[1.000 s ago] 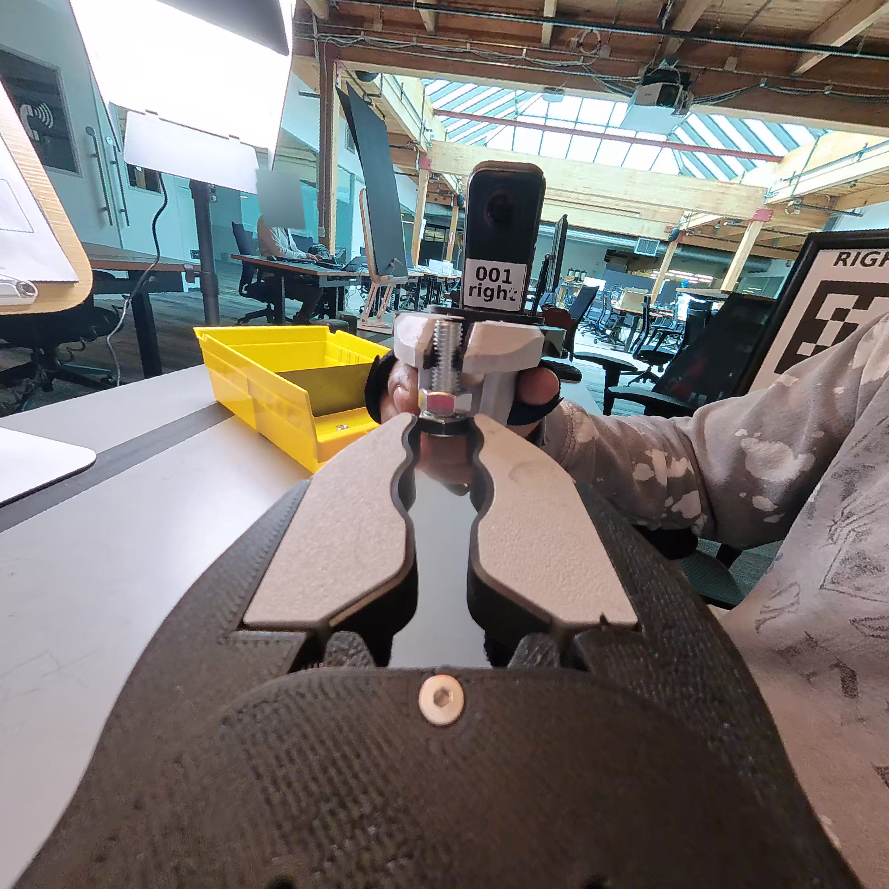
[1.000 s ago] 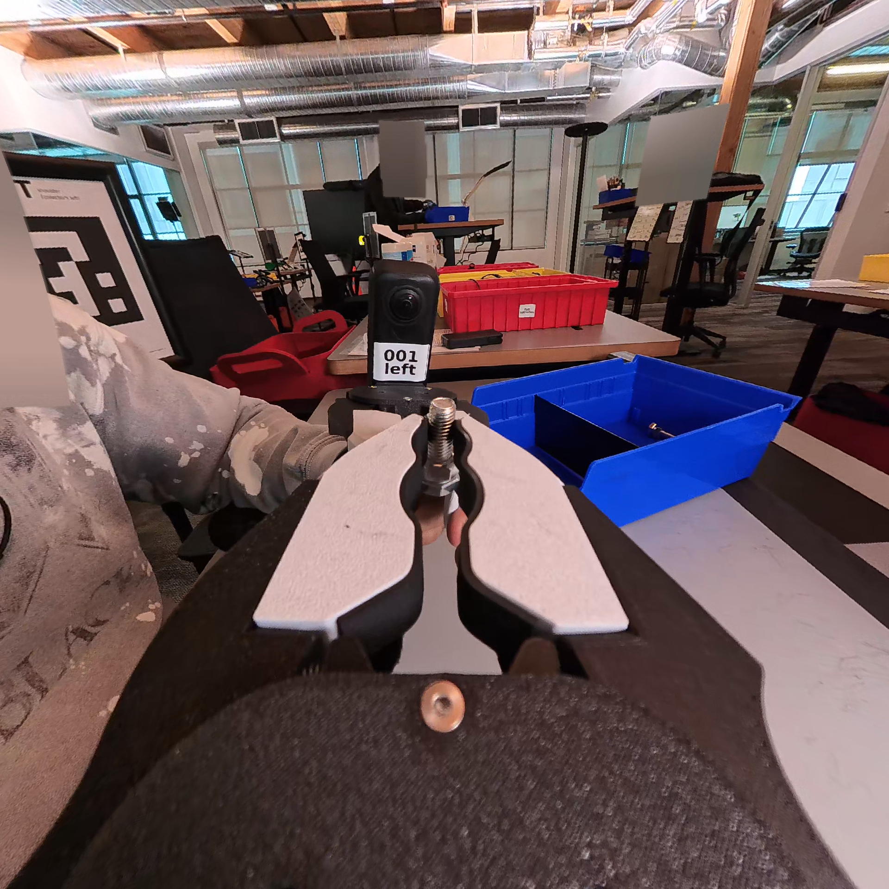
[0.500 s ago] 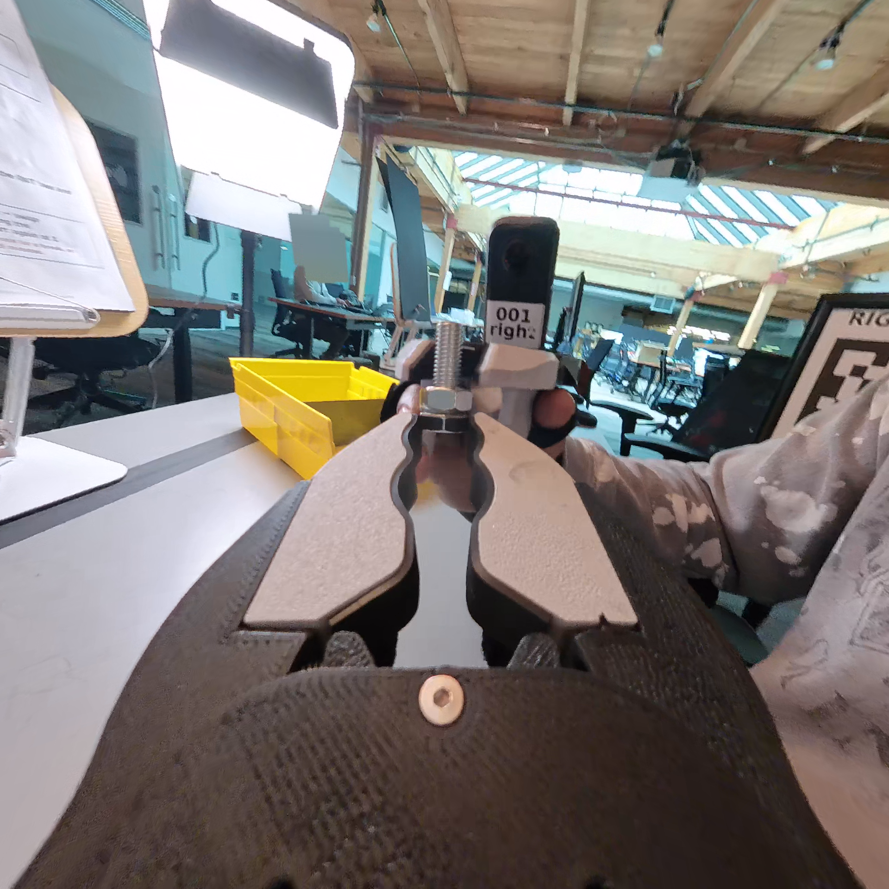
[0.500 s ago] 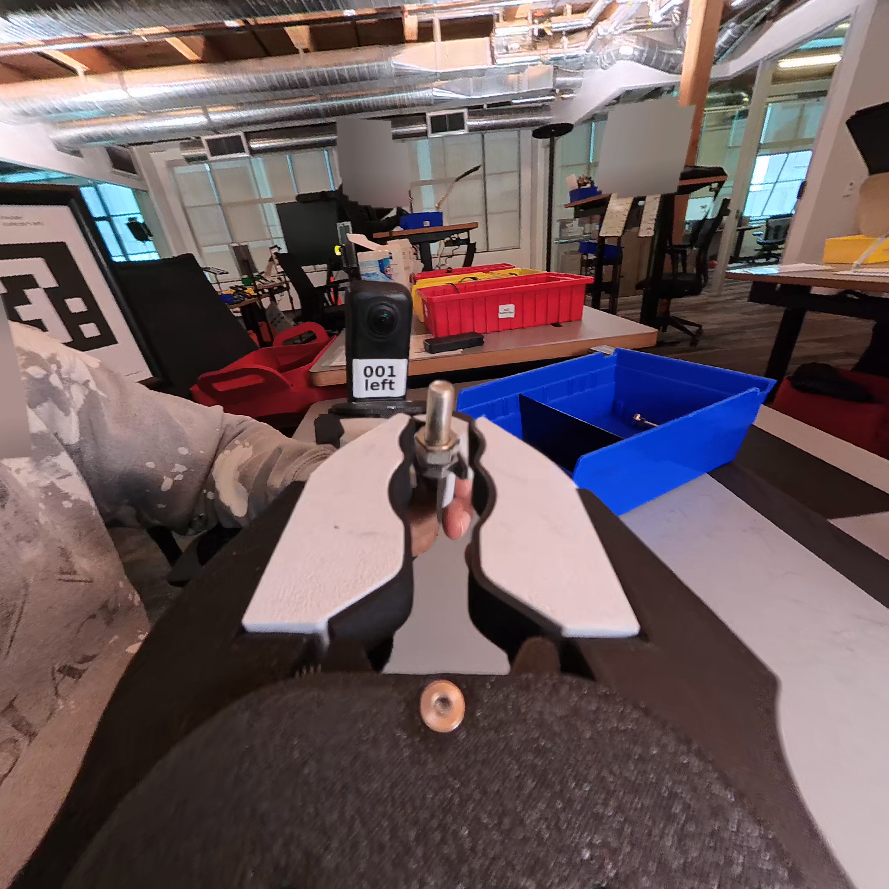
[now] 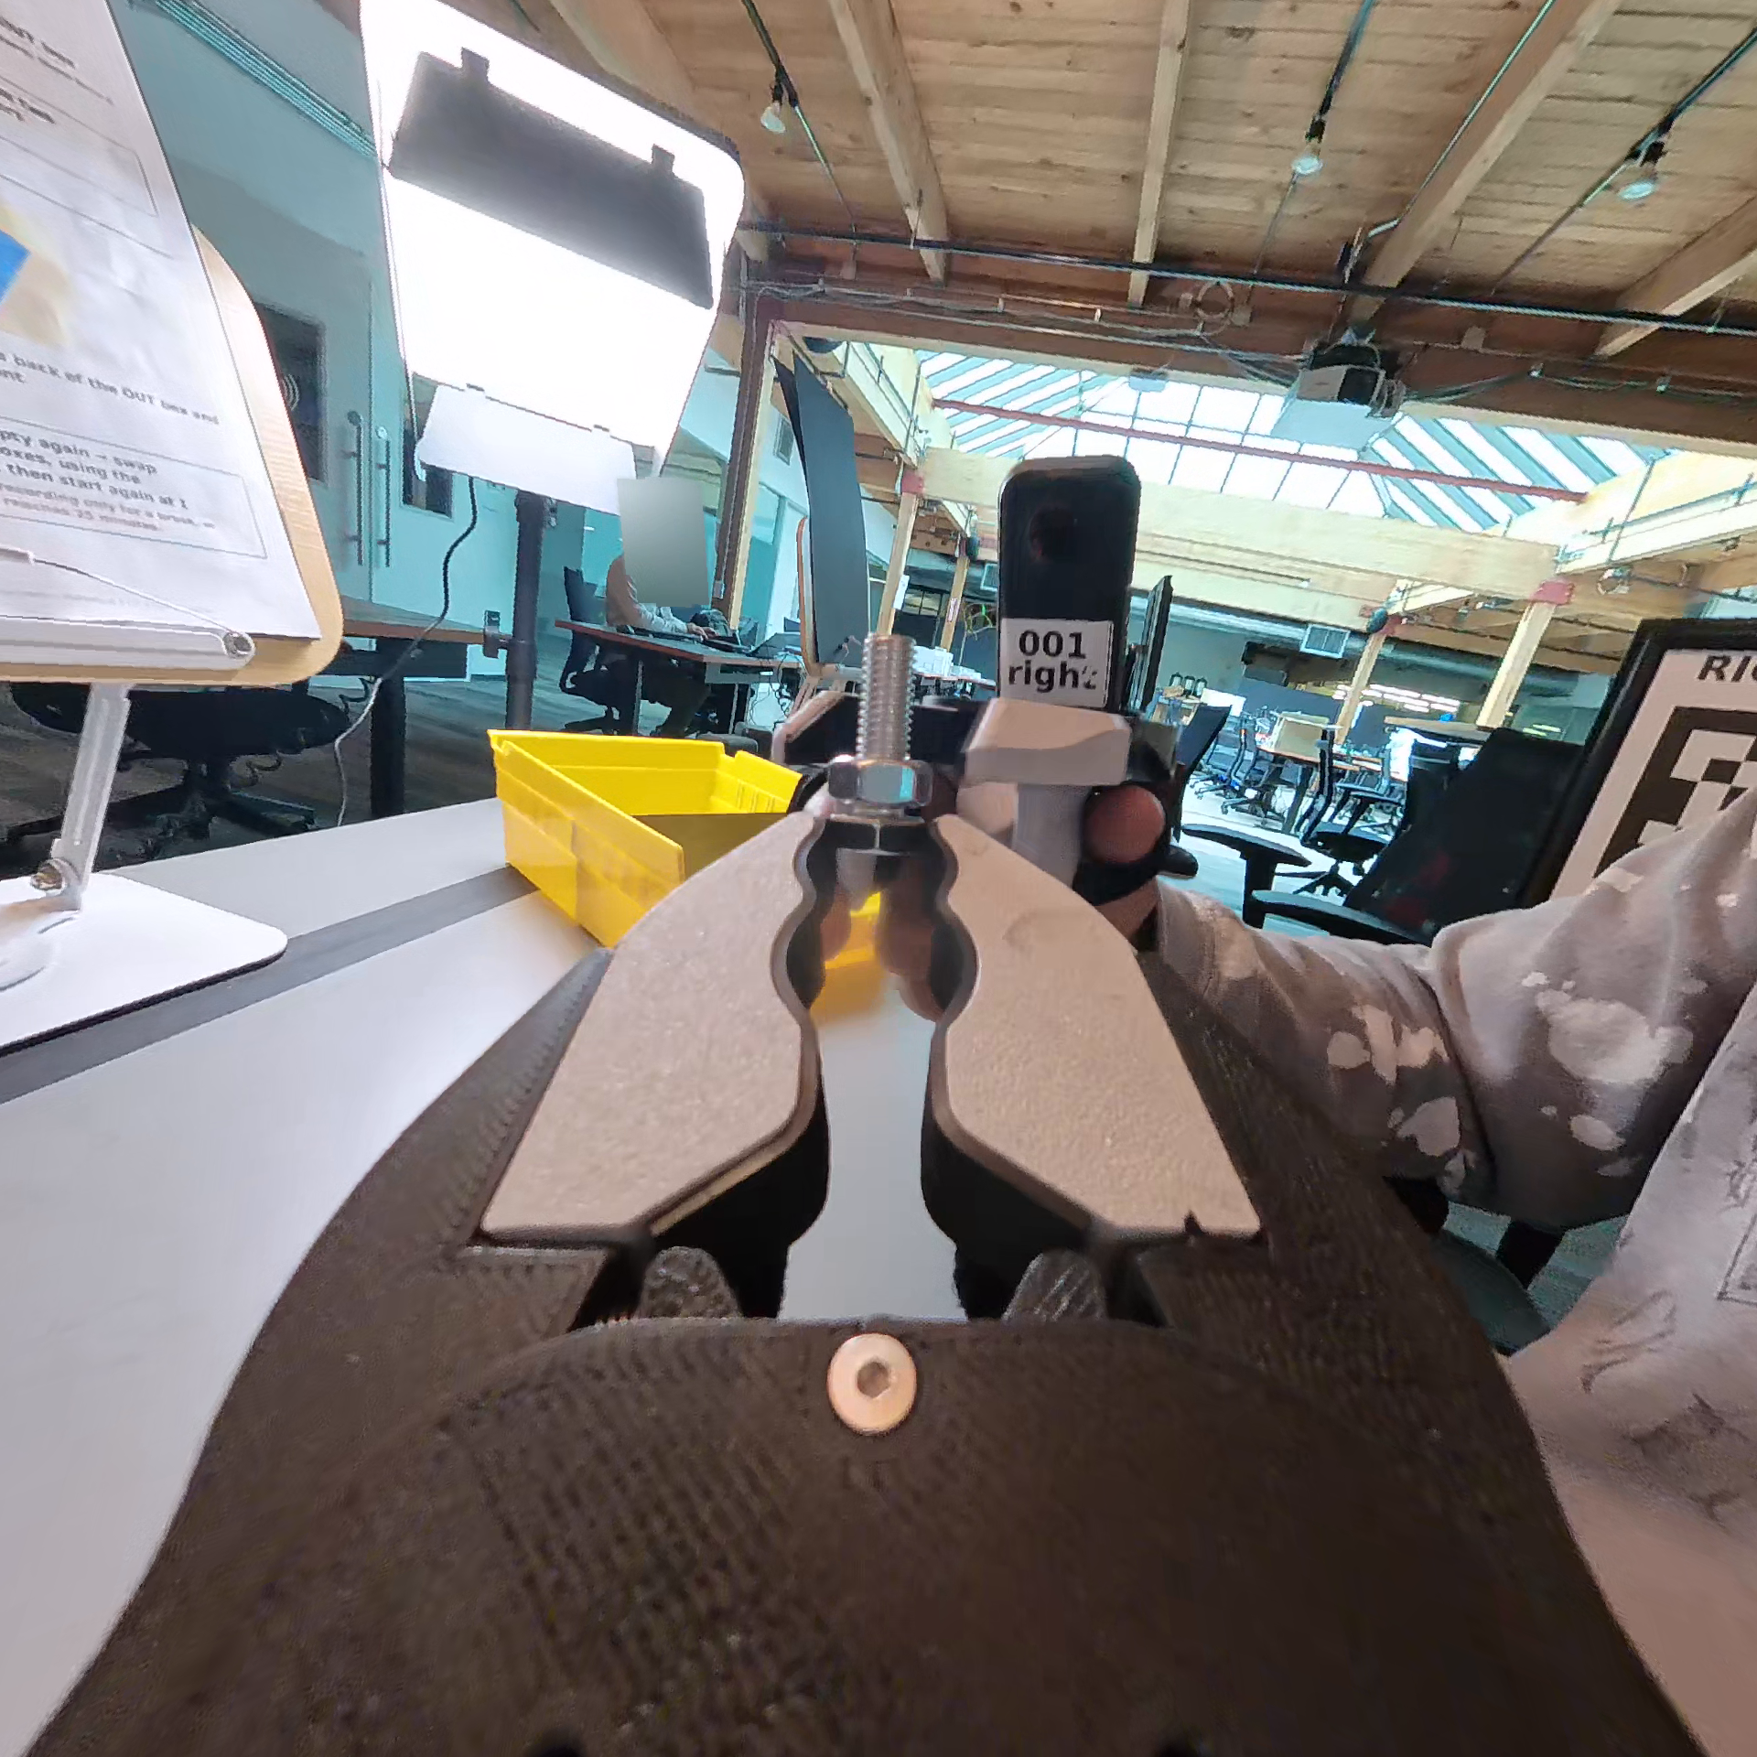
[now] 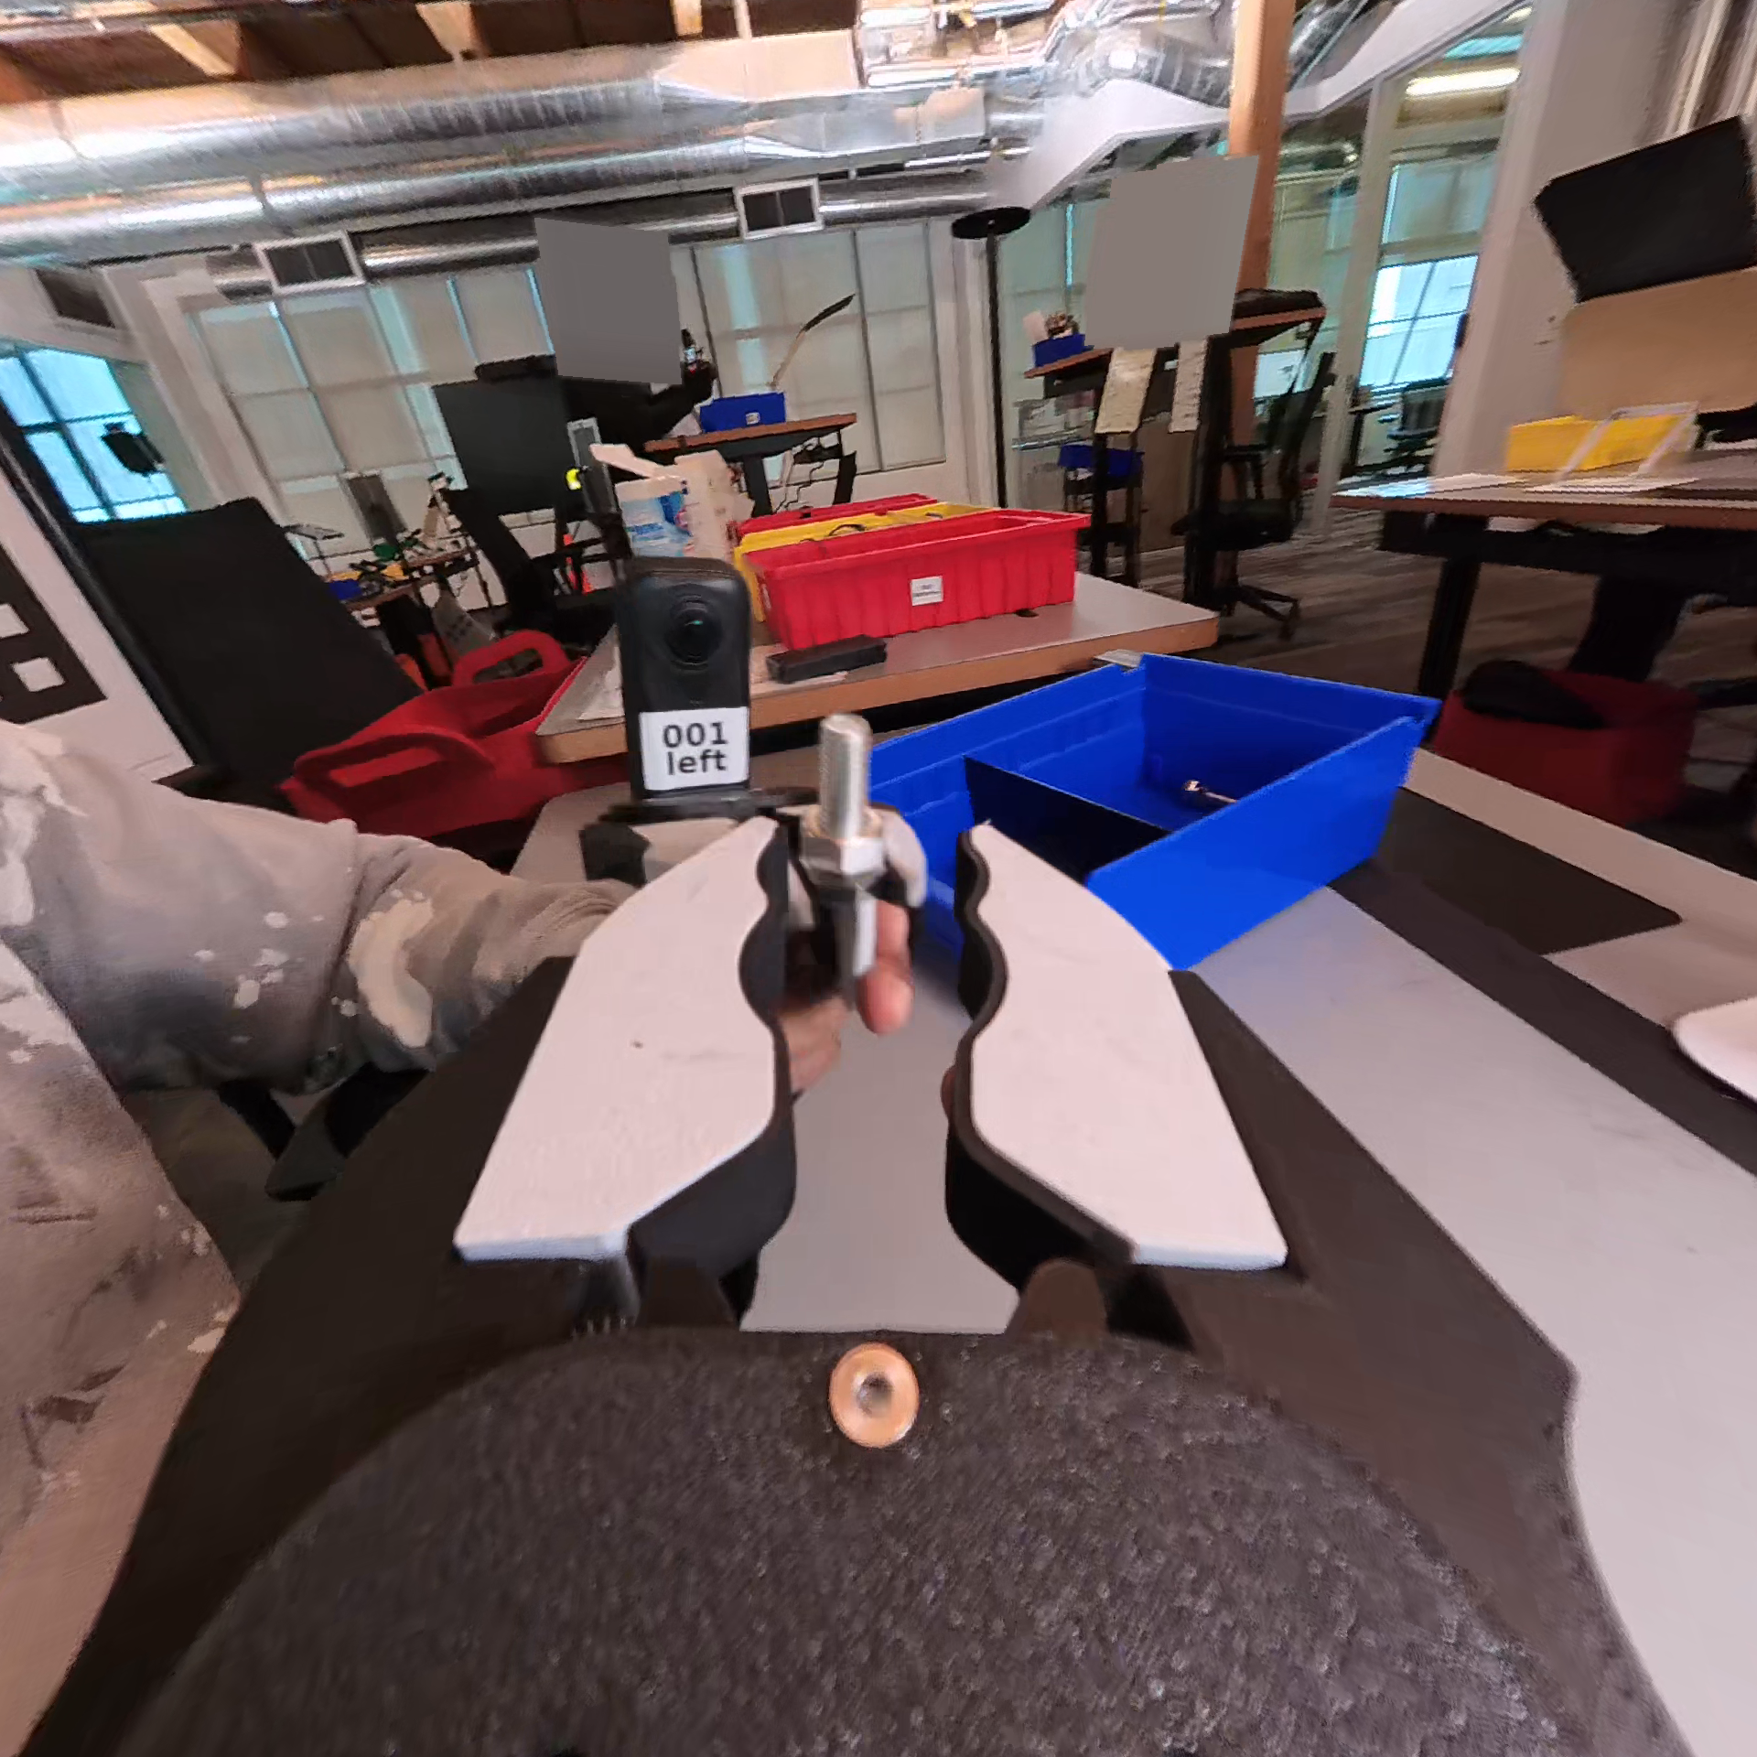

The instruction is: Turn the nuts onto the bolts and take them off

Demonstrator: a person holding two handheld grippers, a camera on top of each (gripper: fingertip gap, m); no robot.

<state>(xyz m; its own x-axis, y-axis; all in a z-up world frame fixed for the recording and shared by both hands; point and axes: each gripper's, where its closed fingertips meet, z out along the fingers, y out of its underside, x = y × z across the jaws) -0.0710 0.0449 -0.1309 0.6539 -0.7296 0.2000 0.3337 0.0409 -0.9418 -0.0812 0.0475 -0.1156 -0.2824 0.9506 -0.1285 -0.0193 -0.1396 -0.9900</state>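
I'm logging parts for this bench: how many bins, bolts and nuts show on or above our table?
Bins: 2 (yellow bin, blue bin)
Bolts: 2 (held bolt in the left gripper, second bolt in the blue bin)
Nuts: 1 (nut on the held bolt)
Total: 5

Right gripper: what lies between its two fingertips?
The right wrist view shows the bolt with its nut, upright, between the open right gripper's fingertips. The left gripper holds the bolt.
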